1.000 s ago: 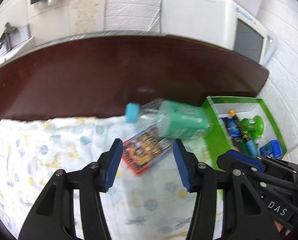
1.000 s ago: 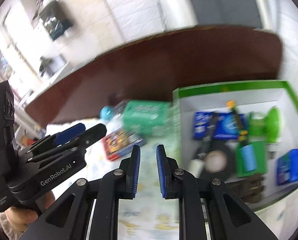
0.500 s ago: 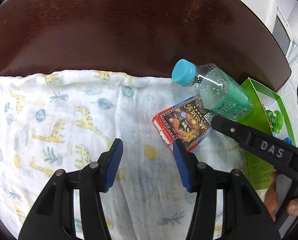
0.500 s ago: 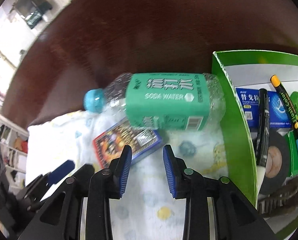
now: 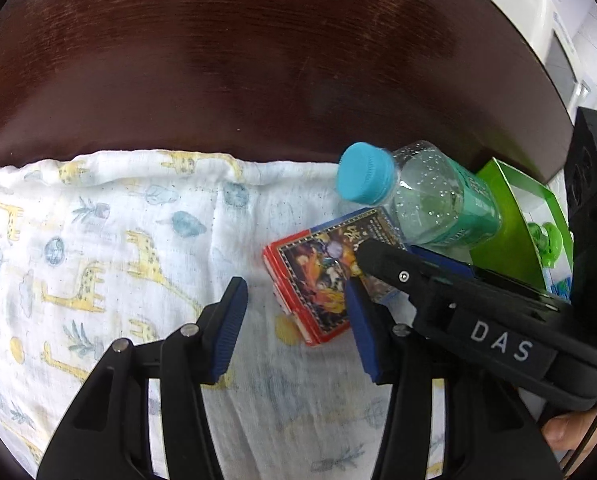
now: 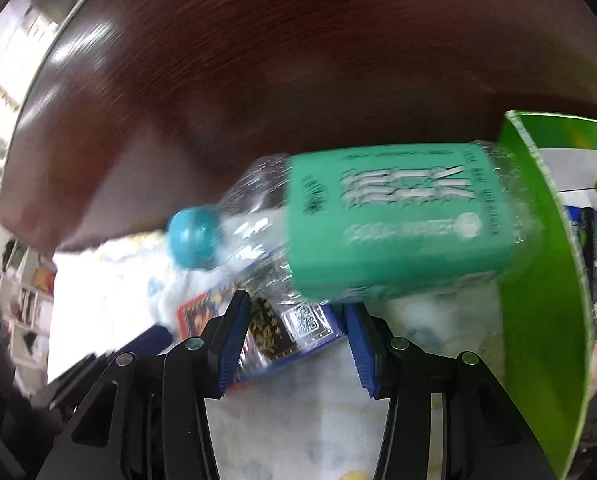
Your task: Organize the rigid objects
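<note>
The card box (image 5: 326, 276) lies on the cloth (image 5: 118, 248) at center right, its far corner under the bottle (image 6: 378, 224), beside the green box (image 6: 538, 280). Right gripper (image 6: 294, 336) jaws, opening, straddle the card box; left gripper (image 5: 294, 316) jaws, partly open and closing, hold nothing, likely waiting.

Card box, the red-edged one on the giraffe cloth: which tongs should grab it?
Right. The right tongs, opening, already straddle the red-edged picture card box beneath the green-labelled clear soda bottle. The left tongs, closing, sit mostly beside the box over the giraffe-print cloth.
</note>
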A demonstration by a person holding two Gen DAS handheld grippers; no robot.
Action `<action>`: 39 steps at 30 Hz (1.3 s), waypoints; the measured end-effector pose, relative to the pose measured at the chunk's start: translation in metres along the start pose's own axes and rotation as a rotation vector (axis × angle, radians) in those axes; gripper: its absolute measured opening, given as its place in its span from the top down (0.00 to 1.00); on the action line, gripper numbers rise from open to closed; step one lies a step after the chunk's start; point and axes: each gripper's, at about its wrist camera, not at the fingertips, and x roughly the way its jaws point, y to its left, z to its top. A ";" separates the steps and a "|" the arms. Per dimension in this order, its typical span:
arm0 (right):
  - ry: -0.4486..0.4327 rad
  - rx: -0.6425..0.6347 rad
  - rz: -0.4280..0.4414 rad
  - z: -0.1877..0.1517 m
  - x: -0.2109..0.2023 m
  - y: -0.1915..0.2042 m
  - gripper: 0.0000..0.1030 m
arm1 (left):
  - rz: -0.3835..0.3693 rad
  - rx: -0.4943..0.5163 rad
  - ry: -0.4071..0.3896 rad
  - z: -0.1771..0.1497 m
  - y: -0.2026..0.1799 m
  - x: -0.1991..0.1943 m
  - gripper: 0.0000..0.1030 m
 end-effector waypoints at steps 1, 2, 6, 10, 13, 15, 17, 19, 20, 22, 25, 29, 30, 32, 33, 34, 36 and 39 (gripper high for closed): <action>0.011 0.005 0.002 -0.003 -0.001 0.001 0.52 | -0.019 0.011 0.007 -0.002 0.000 -0.002 0.55; 0.022 0.010 0.007 -0.007 -0.003 0.001 0.53 | -0.040 0.025 0.018 -0.006 0.000 -0.005 0.55; 0.067 0.002 0.025 -0.030 -0.011 0.012 0.55 | -0.046 0.108 0.068 -0.016 -0.002 -0.011 0.56; 0.100 0.007 0.065 -0.048 -0.019 0.012 0.55 | -0.034 0.137 0.070 -0.025 0.000 -0.019 0.56; 0.061 0.024 0.036 -0.045 -0.027 0.007 0.55 | -0.025 0.121 0.030 -0.022 0.003 -0.032 0.56; 0.036 0.044 0.013 -0.040 -0.034 0.001 0.55 | -0.017 0.110 0.000 -0.013 0.007 -0.037 0.56; 0.033 0.053 0.008 -0.036 -0.034 -0.003 0.55 | -0.010 0.095 -0.009 -0.010 0.010 -0.033 0.56; 0.036 0.056 -0.005 -0.032 -0.031 -0.002 0.55 | -0.006 0.085 0.004 -0.010 0.013 -0.025 0.56; 0.039 0.057 0.000 -0.030 -0.028 -0.002 0.55 | -0.009 0.085 0.011 -0.007 0.014 -0.021 0.57; 0.054 0.067 0.003 -0.028 -0.024 -0.004 0.57 | -0.022 0.081 0.040 -0.001 0.013 -0.011 0.68; 0.061 0.082 0.026 -0.026 -0.016 -0.004 0.65 | -0.060 0.048 0.048 0.005 0.015 0.000 0.75; 0.063 0.066 0.023 -0.023 -0.014 -0.001 0.66 | -0.093 0.036 0.046 0.003 0.018 -0.001 0.79; 0.066 0.064 0.031 -0.024 -0.014 -0.001 0.66 | -0.090 0.040 0.045 0.002 0.015 0.000 0.79; 0.069 0.061 0.040 -0.026 -0.015 -0.001 0.66 | -0.079 0.042 0.047 -0.002 0.010 0.000 0.79; 0.071 0.059 0.045 -0.028 -0.016 -0.001 0.66 | -0.073 0.040 0.049 -0.005 0.008 -0.002 0.79; 0.074 0.058 0.051 -0.030 -0.017 -0.001 0.66 | -0.067 0.041 0.051 -0.007 0.007 -0.004 0.79; 0.084 0.050 0.062 -0.034 -0.018 0.002 0.66 | -0.052 0.048 0.047 -0.015 0.009 -0.012 0.79; 0.094 0.026 0.087 -0.042 -0.022 0.011 0.66 | -0.016 0.054 0.032 -0.025 0.006 -0.025 0.79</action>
